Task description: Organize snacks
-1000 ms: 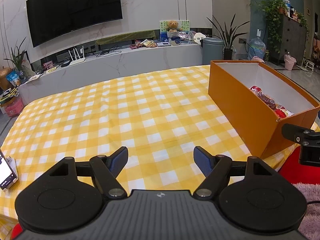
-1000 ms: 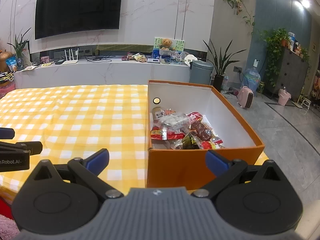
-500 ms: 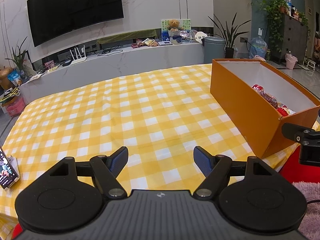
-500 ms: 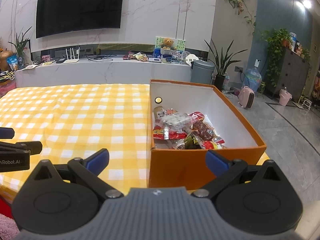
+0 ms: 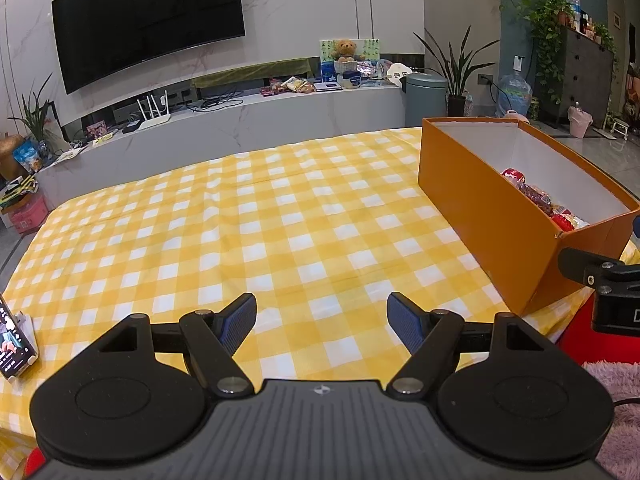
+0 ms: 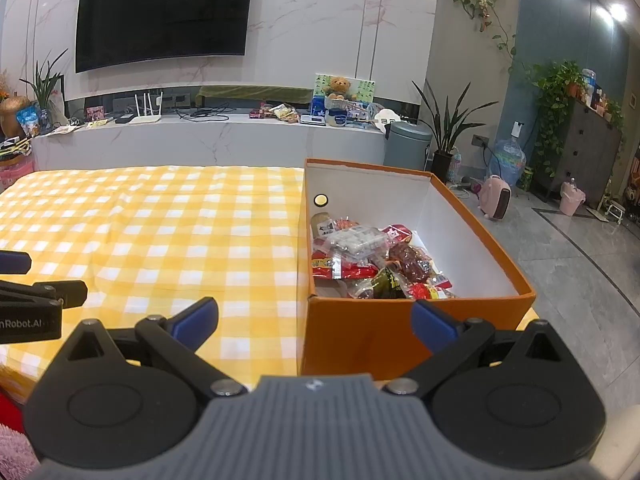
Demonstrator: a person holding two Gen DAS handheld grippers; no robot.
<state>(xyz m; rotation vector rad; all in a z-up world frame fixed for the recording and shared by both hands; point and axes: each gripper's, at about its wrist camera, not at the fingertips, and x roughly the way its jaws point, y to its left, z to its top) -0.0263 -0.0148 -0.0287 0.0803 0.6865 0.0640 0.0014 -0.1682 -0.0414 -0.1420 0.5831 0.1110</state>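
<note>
An open orange box [image 6: 404, 336] with white inside walls stands at the right end of the yellow checked table [image 6: 160, 232]. It holds several wrapped snacks [image 6: 372, 260]. It also shows in the left wrist view [image 5: 480, 208] with snack packets [image 5: 540, 200] inside. My right gripper [image 6: 315, 322] is open and empty, just in front of the box's near wall. My left gripper [image 5: 321, 322] is open and empty over the near edge of the tablecloth [image 5: 260, 220], left of the box.
A phone on a stand [image 5: 14, 340] sits at the table's left near corner. Part of the right gripper [image 5: 600, 280] shows at the right edge of the left wrist view. A TV counter [image 6: 200, 136] stands behind the table.
Both grippers have drawn back slightly from the table and stay open. The snacks and box have not moved.
</note>
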